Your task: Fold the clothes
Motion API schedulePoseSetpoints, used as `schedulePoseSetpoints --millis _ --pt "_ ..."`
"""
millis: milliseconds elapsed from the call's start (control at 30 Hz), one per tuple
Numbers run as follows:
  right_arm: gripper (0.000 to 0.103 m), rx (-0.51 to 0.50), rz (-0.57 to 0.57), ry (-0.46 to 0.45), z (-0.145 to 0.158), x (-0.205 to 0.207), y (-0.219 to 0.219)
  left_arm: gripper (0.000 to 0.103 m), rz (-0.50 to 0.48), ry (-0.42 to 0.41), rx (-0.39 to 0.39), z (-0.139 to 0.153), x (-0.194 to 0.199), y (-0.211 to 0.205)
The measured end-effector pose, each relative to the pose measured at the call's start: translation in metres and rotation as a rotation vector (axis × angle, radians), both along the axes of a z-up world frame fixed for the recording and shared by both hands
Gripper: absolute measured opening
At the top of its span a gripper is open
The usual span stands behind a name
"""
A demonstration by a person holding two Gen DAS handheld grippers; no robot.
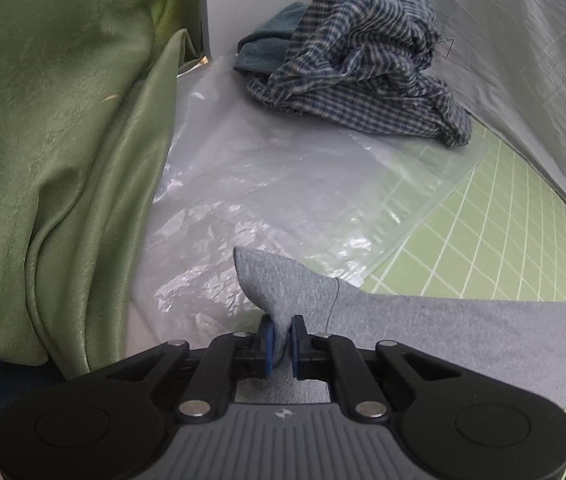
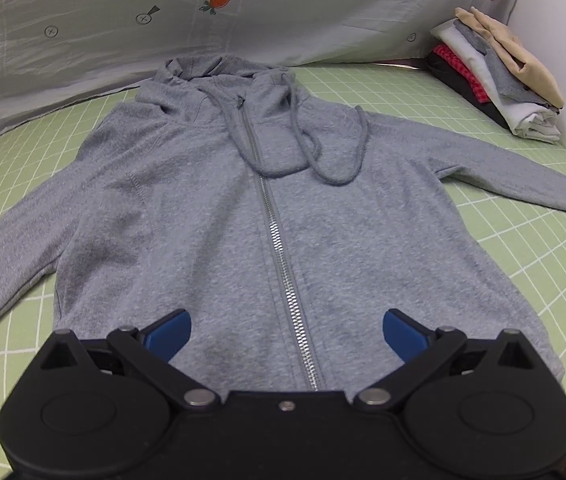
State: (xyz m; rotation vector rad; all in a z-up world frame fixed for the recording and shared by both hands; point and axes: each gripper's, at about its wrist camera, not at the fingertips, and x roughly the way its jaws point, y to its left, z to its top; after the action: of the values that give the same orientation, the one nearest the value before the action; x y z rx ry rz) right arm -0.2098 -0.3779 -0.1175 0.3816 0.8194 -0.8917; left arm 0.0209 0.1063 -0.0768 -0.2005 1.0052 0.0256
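A grey zip-up hoodie [image 2: 211,216] lies flat, front up, on the green grid mat [image 2: 523,248], hood at the far side, both sleeves spread outward. My right gripper [image 2: 287,330] is open and empty, hovering over the hoodie's bottom hem, its jaws on either side of the zipper. In the left wrist view my left gripper [image 1: 281,338] is shut on the cuff end of a grey hoodie sleeve [image 1: 443,332], which trails off to the right.
A crumpled blue plaid garment [image 1: 363,76] and a teal cloth [image 1: 271,40] lie on clear plastic sheeting [image 1: 251,184]. A green curtain [image 1: 55,140] hangs at left. A stack of folded clothes [image 2: 495,76] sits at far right. A carrot-print sheet [image 2: 243,16] backs the mat.
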Motion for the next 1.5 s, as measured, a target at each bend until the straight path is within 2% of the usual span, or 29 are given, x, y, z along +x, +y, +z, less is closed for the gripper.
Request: schedulePoseSetpoints --millis 200,333,467,633,800,900,933,967,1000,1033,1133,1267,1400,1500 --pt "0.103 0.004 -0.065 -0.062 0.013 -0.024 -0.036 0.009 -0.046 -0.081 -0.054 0.034 -0.007 -0.051" --pt "0.103 -0.034 -0.071 -0.024 0.020 -0.040 -0.064 0.009 -0.112 -0.106 -0.085 0.049 -0.015 -0.110" --pt "0.103 -0.040 -0.112 -0.037 0.025 -0.066 -0.099 0.009 -0.230 -0.119 -0.121 0.059 -0.029 -0.191" --pt "0.103 -0.037 -0.145 -0.046 0.026 -0.102 -0.140 0.009 -0.374 -0.095 -0.232 0.055 -0.052 -0.296" --pt "0.103 -0.035 -0.135 -0.052 0.027 -0.128 -0.175 0.010 -0.565 -0.080 -0.309 0.052 -0.099 -0.405" --pt "0.103 -0.043 -0.124 -0.062 0.031 -0.135 -0.191 0.025 -0.629 -0.040 -0.324 0.047 -0.118 -0.443" --pt "0.103 -0.048 -0.122 -0.068 0.033 -0.136 -0.196 0.040 -0.634 -0.037 -0.313 0.046 -0.122 -0.449" --pt "0.103 -0.054 -0.120 -0.073 0.035 -0.137 -0.199 0.051 -0.636 -0.037 -0.293 0.045 -0.124 -0.453" --pt "0.103 -0.059 -0.118 -0.078 0.037 -0.138 -0.202 0.074 -0.627 -0.038 -0.266 0.045 -0.125 -0.453" --pt "0.103 -0.062 -0.113 -0.081 0.038 -0.137 -0.203 0.089 -0.607 -0.040 -0.231 0.045 -0.124 -0.452" --pt "0.103 -0.065 -0.100 -0.087 0.041 -0.132 -0.204 0.092 -0.537 -0.027 -0.141 0.046 -0.112 -0.435" --pt "0.103 -0.018 -0.076 -0.111 0.038 -0.116 -0.190 0.094 -0.431 0.002 -0.087 0.043 -0.093 -0.394" --pt "0.103 0.052 -0.022 -0.108 0.032 -0.083 -0.163 0.097 -0.403 0.019 -0.036 0.041 -0.083 -0.353" --pt "0.097 0.088 0.050 -0.117 0.027 -0.057 -0.137 0.099 -0.408 0.034 -0.014 0.038 -0.078 -0.328"
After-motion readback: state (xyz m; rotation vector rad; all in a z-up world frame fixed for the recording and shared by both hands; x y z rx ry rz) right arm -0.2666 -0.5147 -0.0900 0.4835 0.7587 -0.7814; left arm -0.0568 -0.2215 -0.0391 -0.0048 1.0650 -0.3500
